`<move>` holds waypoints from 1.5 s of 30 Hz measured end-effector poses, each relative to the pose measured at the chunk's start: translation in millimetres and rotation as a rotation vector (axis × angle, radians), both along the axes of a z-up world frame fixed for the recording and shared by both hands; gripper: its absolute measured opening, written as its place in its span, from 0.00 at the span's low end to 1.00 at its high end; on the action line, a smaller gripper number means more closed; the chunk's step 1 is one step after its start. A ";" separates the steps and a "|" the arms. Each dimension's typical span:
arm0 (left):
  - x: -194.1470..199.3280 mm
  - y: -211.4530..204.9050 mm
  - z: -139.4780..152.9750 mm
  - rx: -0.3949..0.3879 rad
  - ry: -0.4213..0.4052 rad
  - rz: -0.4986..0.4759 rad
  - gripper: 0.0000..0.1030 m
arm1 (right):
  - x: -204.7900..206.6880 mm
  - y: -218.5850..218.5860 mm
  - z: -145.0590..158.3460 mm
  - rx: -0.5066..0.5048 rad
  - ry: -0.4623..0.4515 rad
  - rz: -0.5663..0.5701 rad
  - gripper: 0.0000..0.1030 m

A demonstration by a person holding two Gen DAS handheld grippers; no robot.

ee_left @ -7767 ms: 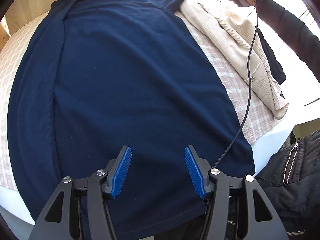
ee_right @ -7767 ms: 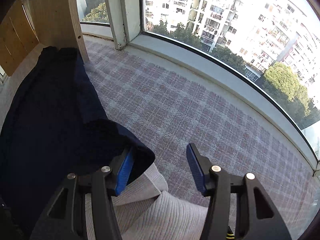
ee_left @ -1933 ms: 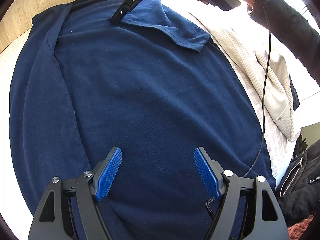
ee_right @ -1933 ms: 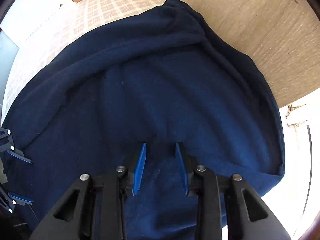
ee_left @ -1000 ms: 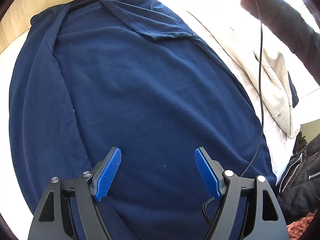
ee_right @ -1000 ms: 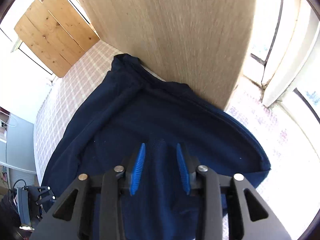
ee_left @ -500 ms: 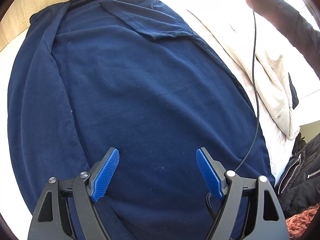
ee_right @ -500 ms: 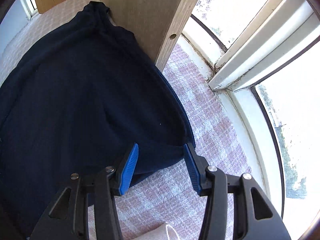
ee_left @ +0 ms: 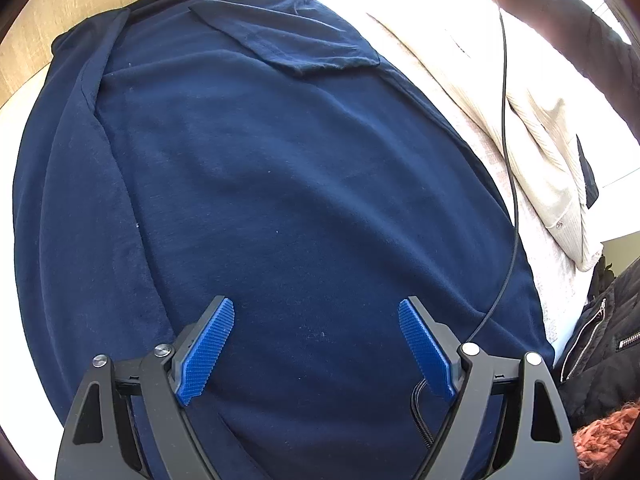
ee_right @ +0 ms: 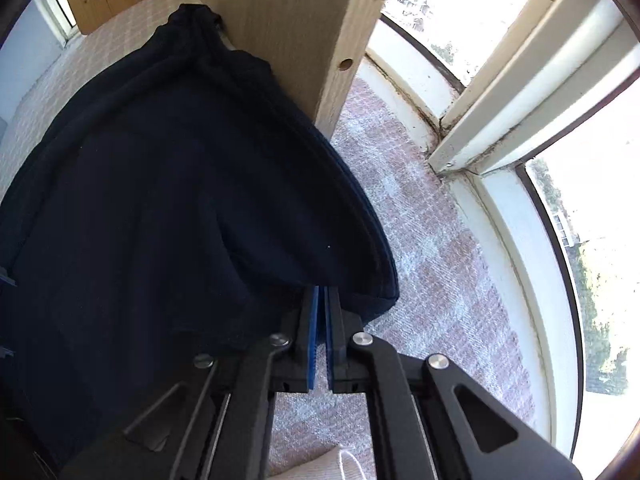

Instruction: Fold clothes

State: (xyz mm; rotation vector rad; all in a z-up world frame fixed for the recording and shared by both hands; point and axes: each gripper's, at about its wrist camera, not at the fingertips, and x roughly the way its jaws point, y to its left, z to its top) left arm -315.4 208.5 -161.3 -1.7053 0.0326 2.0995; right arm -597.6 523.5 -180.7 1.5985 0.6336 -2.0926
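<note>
— Wooden panel [ee_left: 36,36] at far left, then the navy shirt [ee_left: 280,184] spread flat over the checked cloth [ee_right: 420,240], filling most of the left wrist view. No containers seen anywhere. And the left gripper [ee_left: 316,344]?

— Hung over the shirt's near part, jaws spread wide and opening further, only flat fabric below them, nothing pinched. Further right?

— Beige knit garment [ee_left: 552,168] lay beside the shirt, crossed by a black cable [ee_left: 510,160]. Dark sleeve [ee_left: 580,48] cut off at top right, zipped black jacket [ee_left: 600,344] at the edge.

— And the right gripper [ee_right: 322,308]?

— Pressed together on the shirt's folded sleeve edge, tips tucked under the fabric, so probably pinching it. Wooden post [ee_right: 304,32] crowded the shirt's far side; window frame [ee_right: 500,112] at right, washed out by glare.
</note>
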 end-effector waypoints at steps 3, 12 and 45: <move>-6.9 -5.0 2.6 -0.001 0.000 0.001 0.82 | -6.0 12.9 4.1 -0.015 0.004 -0.035 0.03; -7.9 -5.2 3.7 0.000 -0.007 -0.004 0.83 | 20.4 -53.4 -2.3 0.083 0.014 0.303 0.42; 3.1 -7.2 2.7 0.000 -0.010 -0.019 0.88 | -29.6 -38.9 4.1 0.133 0.010 0.219 0.39</move>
